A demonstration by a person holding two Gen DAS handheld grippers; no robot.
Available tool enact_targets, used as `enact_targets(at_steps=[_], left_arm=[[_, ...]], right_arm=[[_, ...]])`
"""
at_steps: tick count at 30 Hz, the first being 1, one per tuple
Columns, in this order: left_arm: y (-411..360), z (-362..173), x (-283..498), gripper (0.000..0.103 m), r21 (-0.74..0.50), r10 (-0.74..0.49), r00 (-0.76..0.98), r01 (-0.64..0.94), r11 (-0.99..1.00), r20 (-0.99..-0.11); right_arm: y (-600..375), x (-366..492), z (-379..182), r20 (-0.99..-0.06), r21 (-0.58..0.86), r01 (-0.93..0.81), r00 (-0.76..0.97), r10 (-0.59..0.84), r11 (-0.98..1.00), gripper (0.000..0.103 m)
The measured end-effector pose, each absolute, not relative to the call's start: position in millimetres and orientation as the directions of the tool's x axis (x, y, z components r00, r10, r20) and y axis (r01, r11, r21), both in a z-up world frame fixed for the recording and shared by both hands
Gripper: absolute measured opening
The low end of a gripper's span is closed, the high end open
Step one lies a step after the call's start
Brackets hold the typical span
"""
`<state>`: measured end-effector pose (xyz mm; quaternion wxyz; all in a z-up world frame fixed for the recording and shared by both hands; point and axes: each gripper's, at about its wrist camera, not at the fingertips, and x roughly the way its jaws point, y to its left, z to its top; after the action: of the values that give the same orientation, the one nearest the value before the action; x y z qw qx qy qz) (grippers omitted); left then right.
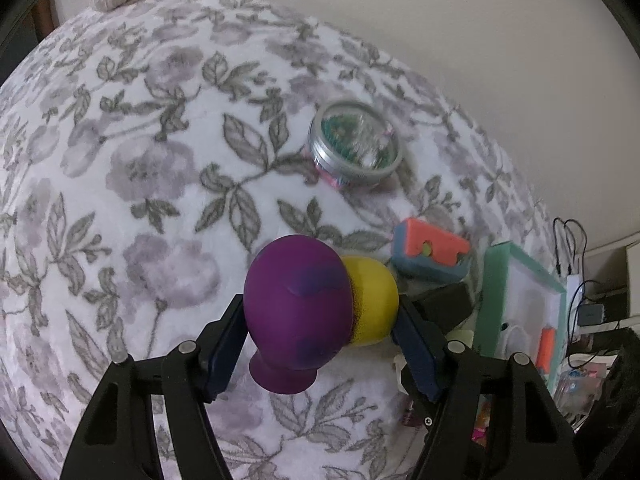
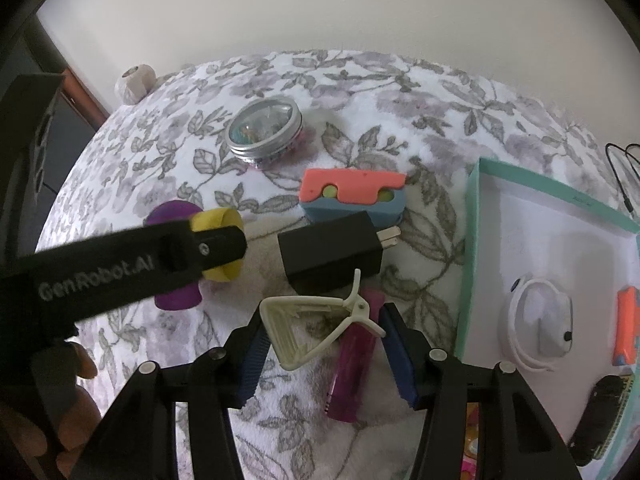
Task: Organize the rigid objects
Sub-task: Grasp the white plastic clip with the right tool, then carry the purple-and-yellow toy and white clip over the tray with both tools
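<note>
A: How far along is the sorting?

B: Partly. The tray [image 2: 474, 216] holds a white gadget [image 2: 536, 324], an orange piece [image 2: 627, 324] and a black one [image 2: 604, 412].

A: What's left on the bed [image 2: 360, 92]?

B: Tin [image 2: 264, 130], block [image 2: 352, 196], charger [image 2: 332, 248], clip [image 2: 308, 324], lighter [image 2: 354, 364].

A: And the grippers?

B: Left gripper [image 1: 320, 320] has its jaws clamped on the purple-and-yellow toy [image 1: 300, 304], above the bed. Right gripper [image 2: 324, 352] has its jaws apart around the clip and lighter.

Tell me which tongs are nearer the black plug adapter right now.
Right. The right tongs sit just in front of the black plug adapter, open around a cream clip. The left tongs are off to its left, shut on the purple and yellow toy.
</note>
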<state>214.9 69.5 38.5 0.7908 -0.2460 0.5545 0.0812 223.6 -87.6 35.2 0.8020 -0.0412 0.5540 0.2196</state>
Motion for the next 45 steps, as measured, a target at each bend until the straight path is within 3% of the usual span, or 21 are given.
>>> enact_targets(at_steps=[10,25,45], left_arm=[[72.7,97.0,206.4,0.073,-0.347,-0.122,0.516,-0.367,0.863,-0.848],[31.3,162.1,196.8,0.073,-0.363,-0.137,0.651,-0.225,0.904,-0.746],[-108.4,139.1,198.7,0.073,-0.283,-0.280,0.569,0.086,0.955,-0.773]], right_arm=[[-115.8,222.5,88.6,-0.847,0.178,-0.364,0.416,0.331,0.914,0.057],[-216.0,228.8,142.9,-0.786,0.140,-0.158,0.583,0.207,0.977,0.057],[-295.5,222.3,152.3,-0.774,0.094,0.036,0.631,0.050,0.995,0.057]])
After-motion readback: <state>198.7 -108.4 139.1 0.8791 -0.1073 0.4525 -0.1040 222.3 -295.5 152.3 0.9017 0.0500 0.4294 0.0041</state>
